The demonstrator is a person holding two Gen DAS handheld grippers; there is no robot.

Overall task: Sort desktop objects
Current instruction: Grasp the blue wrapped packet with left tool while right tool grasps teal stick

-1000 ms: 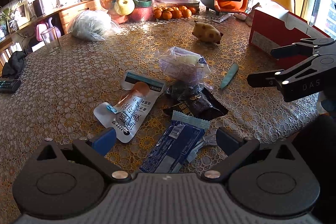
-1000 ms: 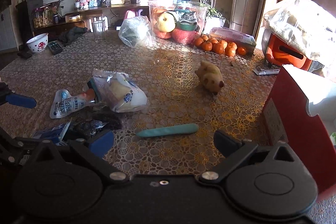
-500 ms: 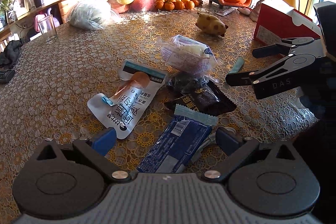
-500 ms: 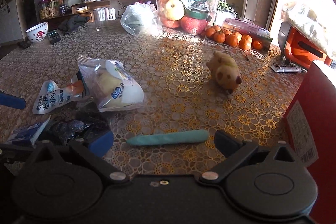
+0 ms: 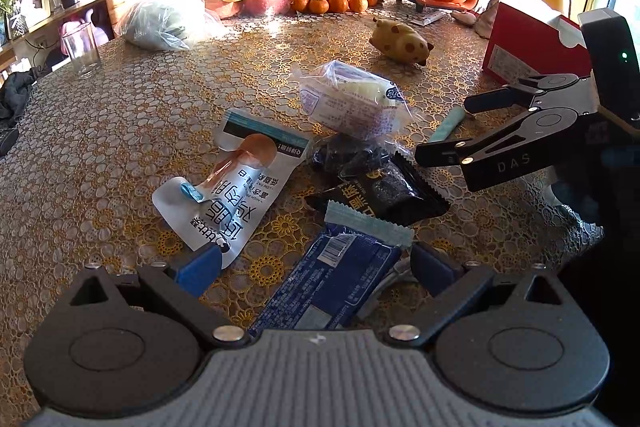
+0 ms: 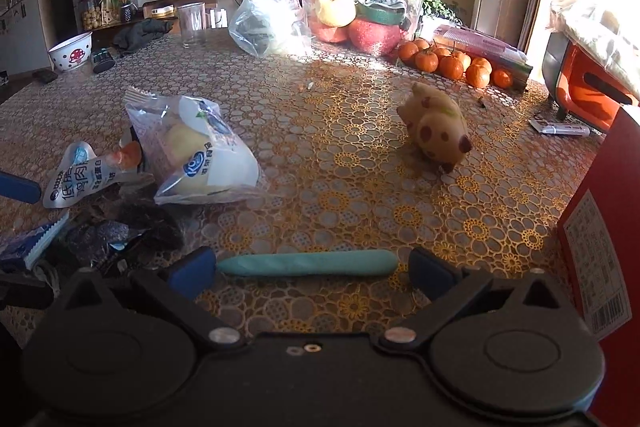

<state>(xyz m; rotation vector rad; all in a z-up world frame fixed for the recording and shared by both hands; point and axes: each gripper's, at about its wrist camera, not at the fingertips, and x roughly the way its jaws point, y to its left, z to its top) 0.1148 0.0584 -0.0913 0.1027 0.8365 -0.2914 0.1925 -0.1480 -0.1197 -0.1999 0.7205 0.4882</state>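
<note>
On my left, the left gripper is spread wide, its fingers either side of the near end of the blue snack bar, which lies flat on the lace-patterned table beside the white pouch. On my right, the right gripper is likewise released, its blue pads flanking the teal stick lying crosswise on the cloth, with the red box at the far right.

The tabletop, under a gold floral lace cover, carries a teal stick at 6 o'clock, a spotted pig figure at 2, snack packets at 9, tangerines and a red box at 3.
</note>
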